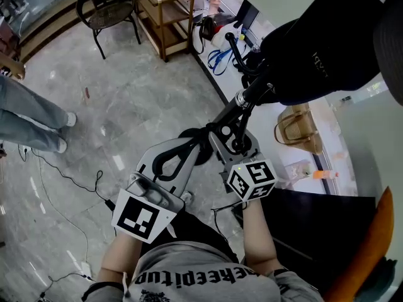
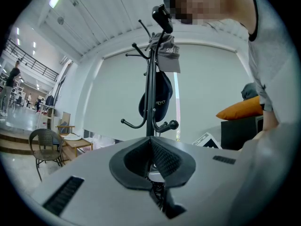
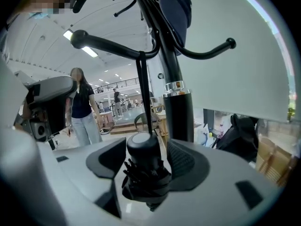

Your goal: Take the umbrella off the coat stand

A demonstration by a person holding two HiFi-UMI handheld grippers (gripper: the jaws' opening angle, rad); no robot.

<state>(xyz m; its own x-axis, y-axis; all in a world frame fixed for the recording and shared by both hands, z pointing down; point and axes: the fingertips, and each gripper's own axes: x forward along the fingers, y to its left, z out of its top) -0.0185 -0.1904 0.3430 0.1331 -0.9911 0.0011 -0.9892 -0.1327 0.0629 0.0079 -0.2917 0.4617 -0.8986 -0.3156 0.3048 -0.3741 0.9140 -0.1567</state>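
A folded black umbrella (image 3: 143, 168) hangs by a thin strap (image 3: 142, 93) from a curved hook (image 3: 113, 44) of the black coat stand (image 3: 176, 102). My right gripper (image 3: 148, 147) is open at its widest. The umbrella's round end sits between the jaws, and a sliver of background shows beside the right pad (image 3: 183, 159). In the head view the right gripper (image 1: 234, 134) reaches up to the stand's pole (image 1: 242, 102). My left gripper (image 2: 151, 142) is shut and holds nothing. It points level at the coat stand (image 2: 150, 93) from farther back, and its tip (image 1: 192, 140) lies left of the right one.
A black cap (image 1: 321, 49) hangs on the stand above the grippers. A person in jeans (image 1: 31, 121) stands at the left. A wicker chair (image 1: 110, 8) and wooden table (image 1: 167, 11) are beyond. Bags (image 1: 299, 128) line the wall; cables (image 1: 69, 181) cross the floor.
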